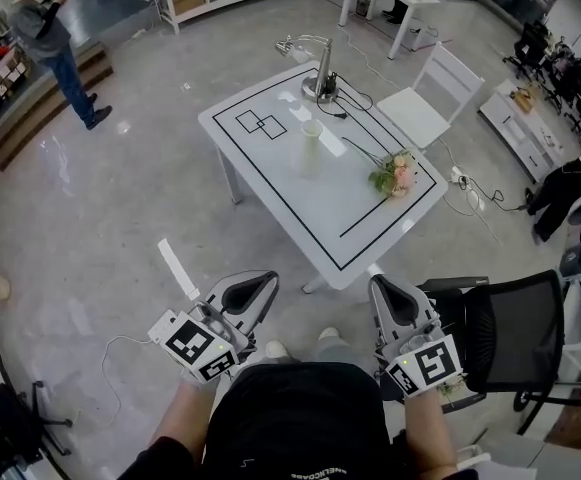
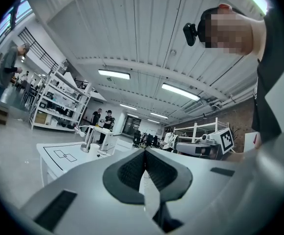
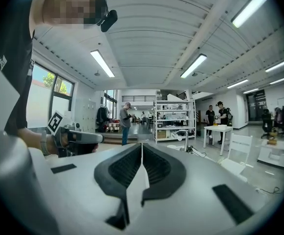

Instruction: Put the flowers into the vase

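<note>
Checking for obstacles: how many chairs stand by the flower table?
2: a white chair beyond the table, right side; a black chair near its front corner. More may be hidden.

1. My left claw [image 1: 265,284] is pale grey with dark grey, ribbed pads [image 2: 132,173], and its cube carries black-and-white square markers.
2. My right claw [image 1: 383,288] has the same pale grey shell, dark pads and black-and-white markers.
3. The table [image 1: 280,178] is white, drawn with a black rectangular outline and two small overlapping black-lined squares.
4. The vase [image 1: 311,148] is off-white.
5. The flowers [image 1: 398,175] are pink, with green leaves and a green stem.
6. The lamp [image 1: 318,68] is silver.
7. The far chair [image 1: 432,96] is white, and the near chair [image 1: 515,328] is black.
8. The floor [image 1: 120,198] is grey.
</note>
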The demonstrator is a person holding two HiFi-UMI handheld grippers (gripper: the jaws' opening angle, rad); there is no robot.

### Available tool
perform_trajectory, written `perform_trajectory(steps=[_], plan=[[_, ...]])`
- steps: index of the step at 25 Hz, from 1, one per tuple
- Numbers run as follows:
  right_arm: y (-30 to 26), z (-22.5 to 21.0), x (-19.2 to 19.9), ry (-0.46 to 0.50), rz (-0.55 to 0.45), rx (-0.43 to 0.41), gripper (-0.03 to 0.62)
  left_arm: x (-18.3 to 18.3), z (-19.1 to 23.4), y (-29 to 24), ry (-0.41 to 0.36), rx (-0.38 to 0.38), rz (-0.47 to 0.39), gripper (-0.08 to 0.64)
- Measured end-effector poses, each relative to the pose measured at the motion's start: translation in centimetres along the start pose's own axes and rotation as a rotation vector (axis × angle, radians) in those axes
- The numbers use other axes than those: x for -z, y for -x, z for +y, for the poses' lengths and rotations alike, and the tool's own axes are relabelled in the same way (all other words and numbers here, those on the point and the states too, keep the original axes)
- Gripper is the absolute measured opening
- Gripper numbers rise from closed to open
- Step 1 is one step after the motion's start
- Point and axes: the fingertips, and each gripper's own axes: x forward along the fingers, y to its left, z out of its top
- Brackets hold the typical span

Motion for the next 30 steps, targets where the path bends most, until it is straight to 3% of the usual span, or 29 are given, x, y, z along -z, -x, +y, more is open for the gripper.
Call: perform_trajectory(steps=[10,26,30], plan=[[-1.9,-1.3,1.2,-0.021,0.018,0.008,0.002,0.5,2.1,-0.9,0.001,-0.017,0.017,0.003],[-6.3,-11.2,3.5,-0.132,0.034,-0.014,0.002,1.3,5.2,-10.2,0.026,-0.046,0.049,0.003],[-8.0,-13.7,3.9,-0.089,0.050,-0.031,0.002,1.2,6.0,-13.3,0.029,-0.044,0.056,0.003]])
